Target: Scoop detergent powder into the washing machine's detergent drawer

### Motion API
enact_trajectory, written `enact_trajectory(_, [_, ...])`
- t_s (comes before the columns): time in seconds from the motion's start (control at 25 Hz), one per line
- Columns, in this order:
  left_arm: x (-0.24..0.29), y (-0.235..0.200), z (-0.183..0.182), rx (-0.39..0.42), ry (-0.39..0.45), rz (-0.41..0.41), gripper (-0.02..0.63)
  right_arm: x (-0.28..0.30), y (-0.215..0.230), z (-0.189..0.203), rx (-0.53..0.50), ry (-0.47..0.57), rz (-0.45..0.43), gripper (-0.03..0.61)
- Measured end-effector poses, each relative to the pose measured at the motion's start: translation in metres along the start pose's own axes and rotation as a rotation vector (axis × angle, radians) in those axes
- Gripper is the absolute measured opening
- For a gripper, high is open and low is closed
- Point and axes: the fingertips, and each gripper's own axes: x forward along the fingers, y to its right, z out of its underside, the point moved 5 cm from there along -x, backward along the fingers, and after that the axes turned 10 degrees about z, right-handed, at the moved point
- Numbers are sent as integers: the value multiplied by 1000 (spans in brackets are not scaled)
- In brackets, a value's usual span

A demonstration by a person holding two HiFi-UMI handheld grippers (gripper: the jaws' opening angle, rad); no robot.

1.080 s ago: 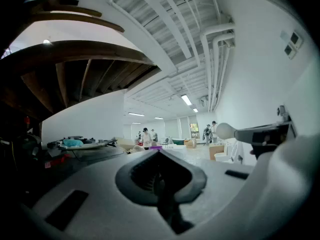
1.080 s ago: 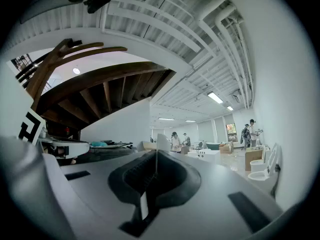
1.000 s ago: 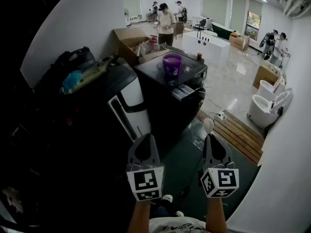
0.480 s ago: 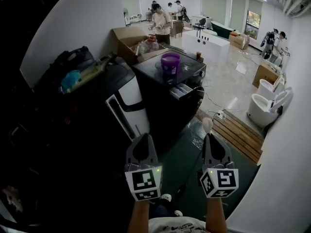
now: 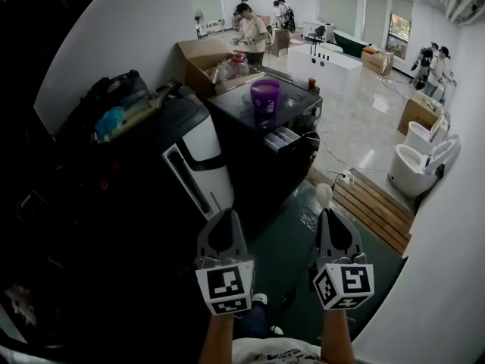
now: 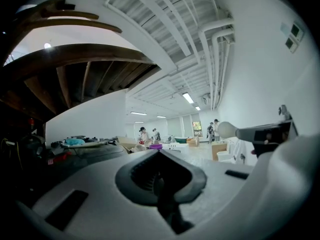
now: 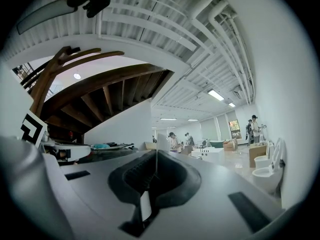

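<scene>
A purple detergent tub (image 5: 265, 97) stands on top of the black washing machine (image 5: 261, 161), whose detergent drawer (image 5: 283, 138) is pulled open at the front. Both grippers hang low in the head view, well short of the machine. My right gripper (image 5: 332, 215) is shut on a white scoop (image 5: 323, 195), its bowl sticking out past the jaw tips; the thin handle (image 7: 145, 205) shows between the jaws in the right gripper view (image 7: 156, 155). My left gripper (image 5: 221, 218) is shut with nothing in it (image 6: 159, 153). The tub (image 6: 156, 146) is tiny and far off in the left gripper view.
A white and black appliance (image 5: 198, 158) stands left of the washer with clutter on its lid. A cardboard box (image 5: 203, 58) sits behind. A wooden pallet (image 5: 375, 207) and white toilets (image 5: 413, 169) lie to the right. Several people stand at the back.
Both grippers hold the same pose. A person at the back has stepped closer to the cardboard box; the view has shifted only slightly.
</scene>
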Motion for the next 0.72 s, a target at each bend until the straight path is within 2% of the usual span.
enact_trajectory(0.4, [42,13,3,-3,-10,36,3,28,22,8,12,-20,2,20])
enact_trajectory(0.72, [114,1,7,-14,-6,65,2,93,39,11,-12,-18,23,20])
